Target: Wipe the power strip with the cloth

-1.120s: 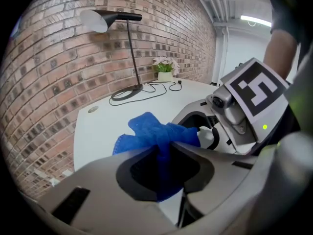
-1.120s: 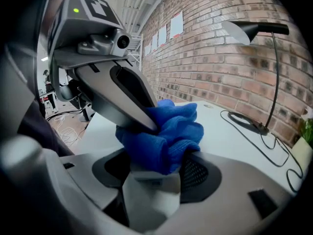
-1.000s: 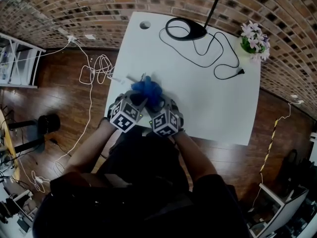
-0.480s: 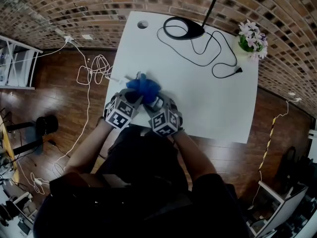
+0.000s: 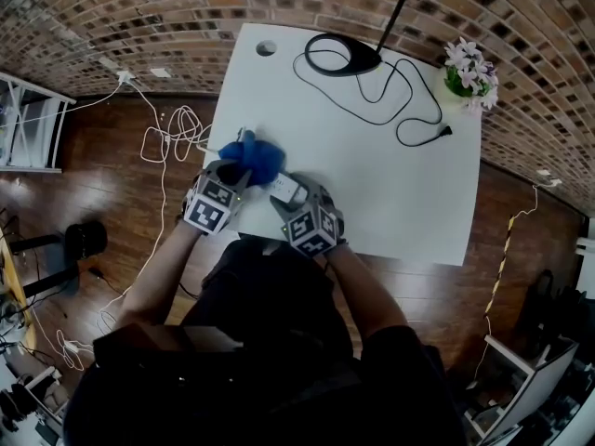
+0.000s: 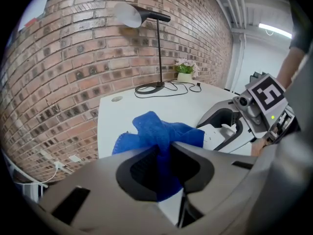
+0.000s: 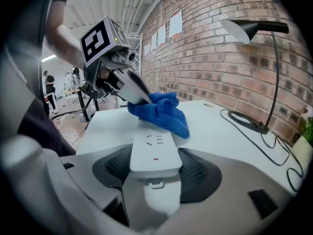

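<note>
A white power strip (image 5: 284, 190) lies near the front left of the white table (image 5: 400, 193). My right gripper (image 5: 290, 197) is shut on its near end; in the right gripper view the power strip (image 7: 151, 151) sits clamped between the pads. My left gripper (image 5: 239, 172) is shut on a bunched blue cloth (image 5: 249, 159), which rests over the strip's far end by the table's left edge. In the left gripper view the blue cloth (image 6: 159, 131) hangs from the jaws, with the right gripper (image 6: 229, 127) to its right. The cloth (image 7: 162, 112) hides the strip's far end.
A black lamp base (image 5: 346, 56) with its loose black cord (image 5: 409, 110) stands at the back of the table. A flower pot (image 5: 471, 72) is at the back right corner. White cables (image 5: 172, 133) lie on the wood floor left of the table.
My left gripper has carried the blue cloth leftward along the strip toward the table's left edge, uncovering more of the white strip. The right gripper has kept still.
</note>
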